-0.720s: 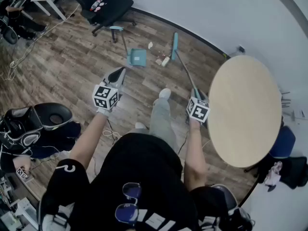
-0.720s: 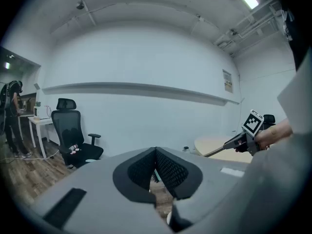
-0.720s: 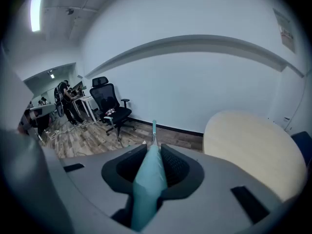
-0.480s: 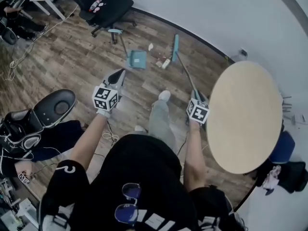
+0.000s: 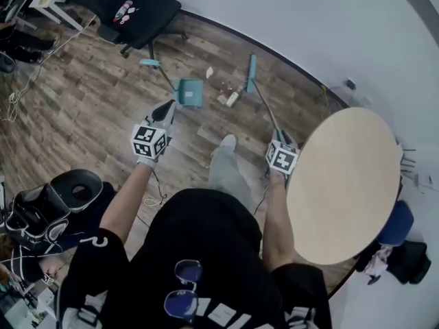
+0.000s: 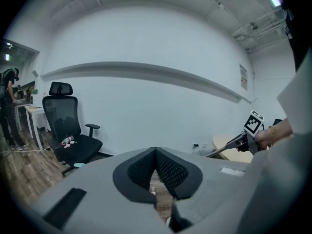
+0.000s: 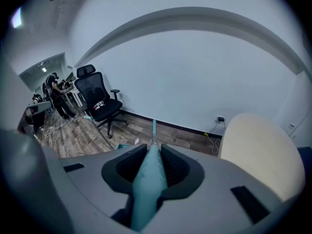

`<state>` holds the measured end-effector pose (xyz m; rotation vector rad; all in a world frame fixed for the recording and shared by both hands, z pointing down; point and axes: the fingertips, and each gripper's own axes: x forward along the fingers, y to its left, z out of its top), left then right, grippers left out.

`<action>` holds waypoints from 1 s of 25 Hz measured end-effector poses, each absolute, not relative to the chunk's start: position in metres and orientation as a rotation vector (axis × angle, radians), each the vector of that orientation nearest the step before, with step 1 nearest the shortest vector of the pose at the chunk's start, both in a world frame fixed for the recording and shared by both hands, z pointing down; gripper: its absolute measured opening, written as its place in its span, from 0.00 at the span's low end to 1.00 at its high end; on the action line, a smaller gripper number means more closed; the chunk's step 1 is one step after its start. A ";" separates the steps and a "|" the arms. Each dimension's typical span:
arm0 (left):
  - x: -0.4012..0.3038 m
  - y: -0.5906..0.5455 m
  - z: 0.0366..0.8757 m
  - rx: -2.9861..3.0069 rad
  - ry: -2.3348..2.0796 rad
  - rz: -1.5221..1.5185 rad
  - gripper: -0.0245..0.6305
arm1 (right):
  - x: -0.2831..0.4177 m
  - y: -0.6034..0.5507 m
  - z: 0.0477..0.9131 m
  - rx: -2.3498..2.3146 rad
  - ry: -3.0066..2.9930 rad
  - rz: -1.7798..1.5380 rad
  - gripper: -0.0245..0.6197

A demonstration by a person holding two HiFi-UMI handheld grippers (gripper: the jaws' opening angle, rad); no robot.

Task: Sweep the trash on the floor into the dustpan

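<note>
Teal broom (image 5: 252, 71) clamped in right claw (image 5: 278, 134) | left claw (image 5: 167, 107) closed, empty | chair (image 5: 134, 9), table (image 5: 346, 177) nearby

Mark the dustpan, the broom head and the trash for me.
dustpan (image 5: 190, 93): head view, on its teal pan.
broom head (image 5: 252, 72): head view, middle of the teal head.
trash (image 5: 232, 99): head view, on the pale scrap nearest the broom head.

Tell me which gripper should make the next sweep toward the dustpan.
Right. The right gripper is clamped on the broom, and the trash lies between its head and the dustpan. The left gripper is shut on nothing.
</note>
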<state>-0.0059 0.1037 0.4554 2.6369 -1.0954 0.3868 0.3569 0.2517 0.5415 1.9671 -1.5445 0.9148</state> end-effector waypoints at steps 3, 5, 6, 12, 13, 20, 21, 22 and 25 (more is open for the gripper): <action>0.014 0.068 0.463 2.609 -1.099 0.420 0.03 | 0.380 0.211 0.541 1.957 -1.549 0.900 0.17; 0.029 0.047 0.468 2.595 -1.094 0.444 0.03 | 0.395 0.191 0.545 1.944 -1.535 0.920 0.17; 0.037 0.037 0.470 2.589 -1.090 0.454 0.03 | 0.402 0.183 0.550 1.935 -1.526 0.934 0.17; 0.081 -0.009 0.480 2.574 -1.066 0.498 0.03 | 0.438 0.142 0.572 1.901 -1.505 0.971 0.17; 0.087 -0.015 0.482 2.574 -1.061 0.503 0.03 | 0.441 0.139 0.577 1.894 -1.497 0.986 0.17; 0.119 -0.052 0.508 2.570 -1.000 0.532 0.03 | 0.454 0.126 0.625 1.843 -1.421 1.101 0.17; 0.122 -0.057 0.513 2.569 -0.987 0.536 0.03 | 0.456 0.126 0.633 1.838 -1.399 1.117 0.17; 0.124 -0.061 0.518 2.566 -0.975 0.540 0.04 | 0.457 0.126 0.641 1.834 -1.376 1.132 0.17; 0.121 -0.073 0.535 2.551 -0.939 0.552 0.04 | 0.452 0.126 0.667 1.822 -1.315 1.188 0.17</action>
